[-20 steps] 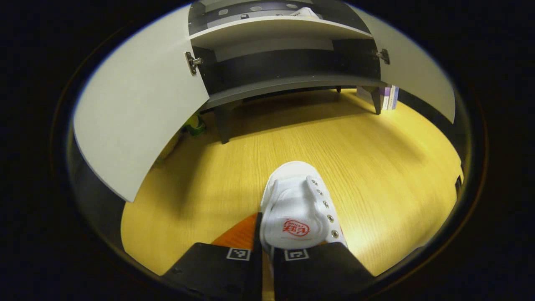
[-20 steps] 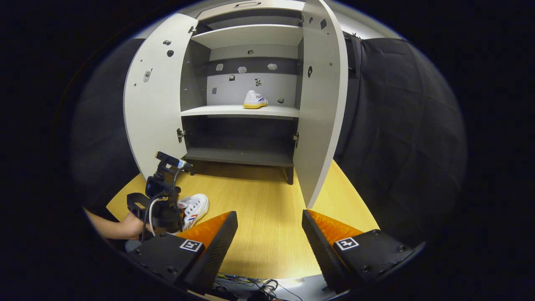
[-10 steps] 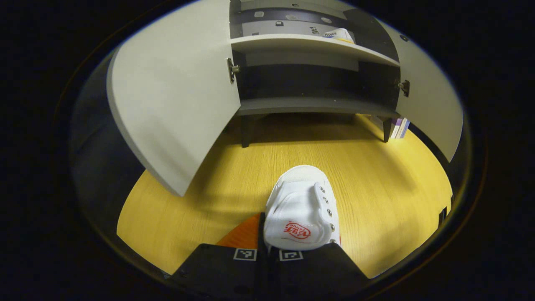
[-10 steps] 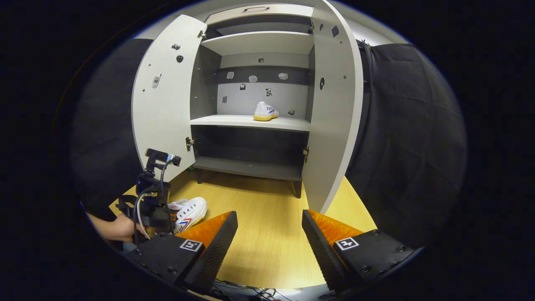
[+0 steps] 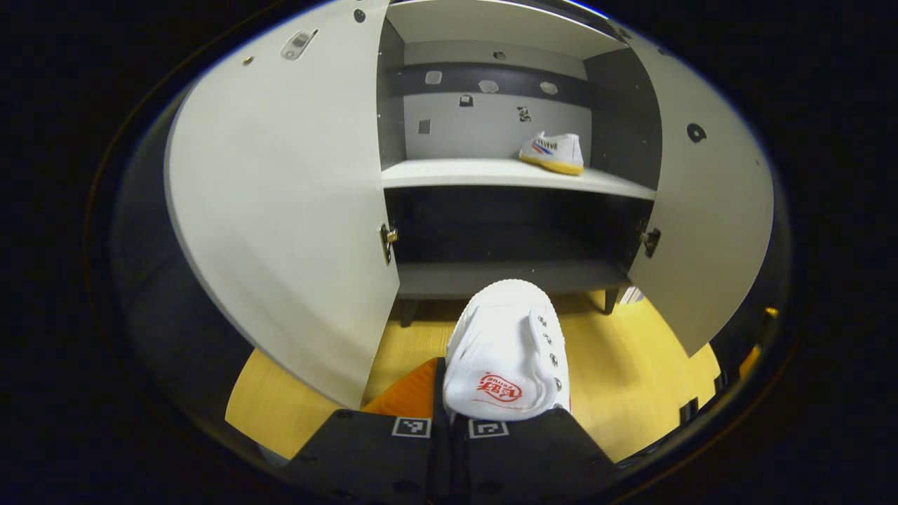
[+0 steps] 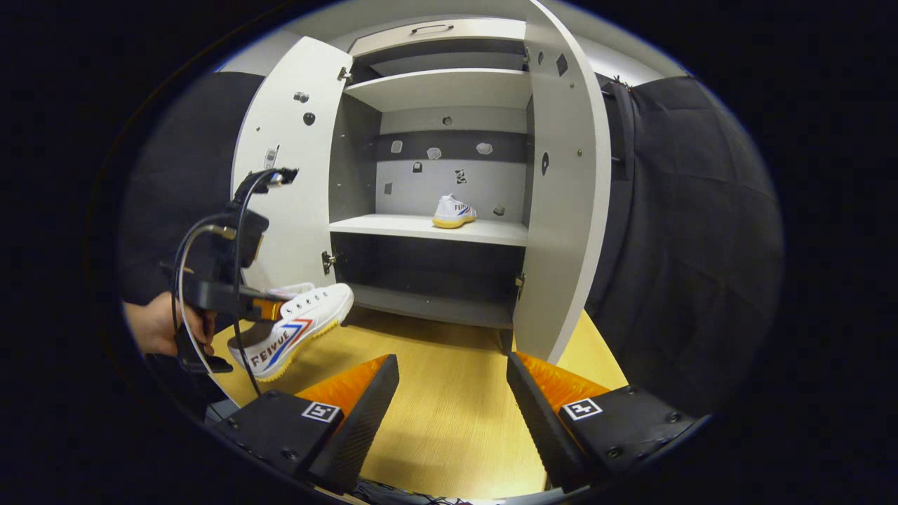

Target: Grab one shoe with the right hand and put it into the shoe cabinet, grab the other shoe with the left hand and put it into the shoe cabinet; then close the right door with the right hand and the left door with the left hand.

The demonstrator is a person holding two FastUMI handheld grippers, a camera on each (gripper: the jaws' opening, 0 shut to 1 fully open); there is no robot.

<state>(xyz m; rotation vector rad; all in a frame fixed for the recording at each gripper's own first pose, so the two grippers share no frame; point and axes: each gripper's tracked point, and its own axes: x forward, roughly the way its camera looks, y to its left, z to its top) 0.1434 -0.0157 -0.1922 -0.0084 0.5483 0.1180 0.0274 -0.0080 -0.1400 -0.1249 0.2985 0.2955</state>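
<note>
Left hand-held gripper [image 5: 449, 421] clamped on shoe [image 5: 504, 351] heel, right hand-held gripper [image 6: 452, 393] apart; could clip left door [image 5: 280, 210] edge w/ toe en route to shelf [image 5: 512, 175].

A yellow wooden floor [image 6: 449, 421] lies before a black cloth wall [image 6: 687, 231].

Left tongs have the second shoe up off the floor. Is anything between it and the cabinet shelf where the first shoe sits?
Nothing visible blocks it. The left tongs hold the shoe facing the cabinet opening, with the left door and right door both swung wide. The shelf is bare left of the first shoe.
</note>
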